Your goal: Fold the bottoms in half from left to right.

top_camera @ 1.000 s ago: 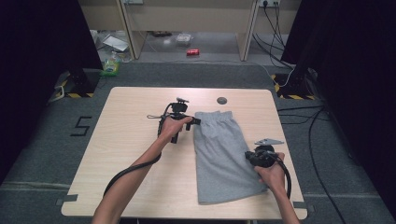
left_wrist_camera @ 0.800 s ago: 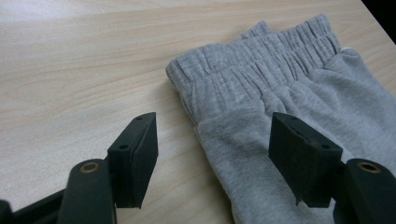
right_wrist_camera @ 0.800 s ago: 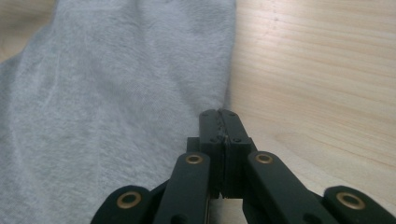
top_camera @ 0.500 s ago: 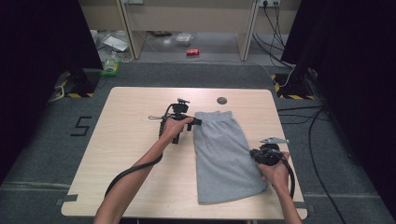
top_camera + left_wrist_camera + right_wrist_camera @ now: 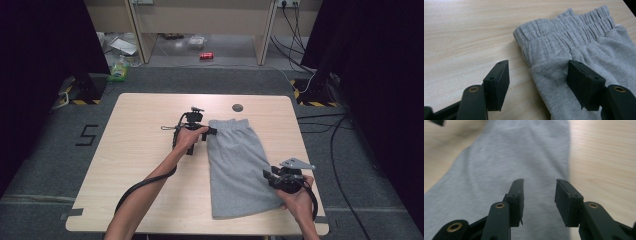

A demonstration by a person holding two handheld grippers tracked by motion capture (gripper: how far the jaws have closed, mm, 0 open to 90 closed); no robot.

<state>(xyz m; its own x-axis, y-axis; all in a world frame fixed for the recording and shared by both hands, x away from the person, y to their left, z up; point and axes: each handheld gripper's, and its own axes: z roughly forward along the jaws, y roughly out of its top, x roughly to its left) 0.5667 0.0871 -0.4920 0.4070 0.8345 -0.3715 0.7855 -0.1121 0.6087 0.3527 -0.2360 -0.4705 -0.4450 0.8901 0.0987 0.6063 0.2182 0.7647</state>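
The right claw (image 5: 539,195), its jaws just opened and holding nothing, hovers over the lower right edge of the grey shorts (image 5: 240,165). The left claw (image 5: 537,85) gapes wide astride the shorts' left edge just below the waistband, pads clear. The shorts lie flat on the bench (image 5: 135,150).

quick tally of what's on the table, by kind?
Grey shorts: 1
Handheld tongs: 2, the left tongs at the waistband and the right tongs near the hem
Small dark round disc: 1
Total: 4
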